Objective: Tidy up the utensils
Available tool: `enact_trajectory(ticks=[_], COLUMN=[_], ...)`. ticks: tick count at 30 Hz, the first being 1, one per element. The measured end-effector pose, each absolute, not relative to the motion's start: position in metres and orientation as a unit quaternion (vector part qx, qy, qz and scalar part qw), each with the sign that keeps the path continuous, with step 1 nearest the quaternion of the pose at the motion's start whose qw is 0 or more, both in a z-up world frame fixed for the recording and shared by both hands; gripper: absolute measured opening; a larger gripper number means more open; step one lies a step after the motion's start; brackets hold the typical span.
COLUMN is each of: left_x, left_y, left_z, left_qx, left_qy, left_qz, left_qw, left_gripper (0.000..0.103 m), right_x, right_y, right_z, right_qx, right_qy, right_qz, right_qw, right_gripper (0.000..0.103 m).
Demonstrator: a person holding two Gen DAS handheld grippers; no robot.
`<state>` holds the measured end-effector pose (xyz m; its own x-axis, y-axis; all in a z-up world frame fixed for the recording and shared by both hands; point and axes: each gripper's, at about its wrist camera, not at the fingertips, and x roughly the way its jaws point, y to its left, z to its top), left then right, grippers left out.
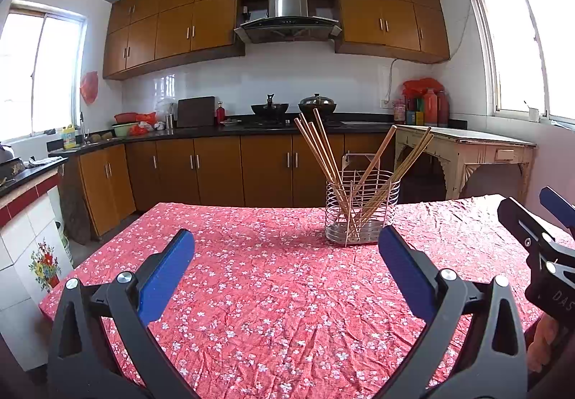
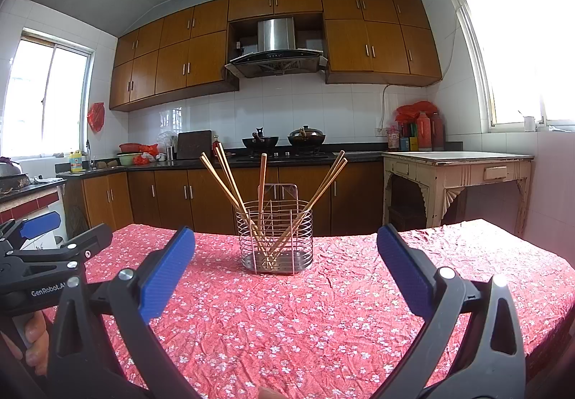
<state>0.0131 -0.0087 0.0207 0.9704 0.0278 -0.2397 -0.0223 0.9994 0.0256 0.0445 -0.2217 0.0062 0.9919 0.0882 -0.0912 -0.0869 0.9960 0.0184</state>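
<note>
1. Left gripper (image 1: pixel 286 260): jaws spread wide, nothing between the blue pads (image 1: pixel 165 275). Hovers over the near part of the table (image 1: pixel 251 309), above the red floral cloth, not touching it.
2. Right gripper (image 2: pixel 285 260): jaws also spread wide, empty, blue pads (image 2: pixel 167 273) apart. Also above the cloth at the near side of the table (image 2: pixel 323 327).
3. Each gripper shows in the other's view: the right one at the right edge of the left wrist view (image 1: pixel 550 244), the left one at the left edge of the right wrist view (image 2: pixel 46 248). They sit side by side, apart.
4. Fingers of a hand (image 2: pixel 36 341) wrap the left gripper's handle, low left in the right wrist view.
5. Wire utensil holder (image 1: pixel 361 210) stands upright on the cloth towards the far edge of the table, roughly mid-width, right of centre from the left wrist view. In the right wrist view the holder (image 2: pixel 275 237) is straight ahead, well clear of both grippers.
6. Wooden chopsticks (image 1: pixel 323 151) stand inside the holder, tips down, fanned out: some lean left, some lean right, one nearly upright in the right wrist view (image 2: pixel 262 183). Exact count and which compartment: cannot tell.
7. No loose utensils visible on the cloth.
8. Behind the table: kitchen counter (image 1: pixel 201 131) with two woks (image 1: pixel 269 108) on the stove, wooden cabinets, and a pale side table (image 1: pixel 467 151) by the right wall.
</note>
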Motion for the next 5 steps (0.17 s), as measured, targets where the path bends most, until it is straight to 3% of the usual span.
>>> enact_trajectory(ticks=[5], left_x=[0.0135], left_y=[-0.0088], left_z=[0.0203], left_qx=[0.011], left_qy=[0.123], left_qz=[0.012], left_qw=[0.992], left_gripper=[0.101], right_x=[0.0445], right_y=[-0.2215], right_z=[0.0062], right_qx=[0.007], right_qy=[0.046], right_qz=[0.044], right_qw=[0.998], right_gripper=[0.099])
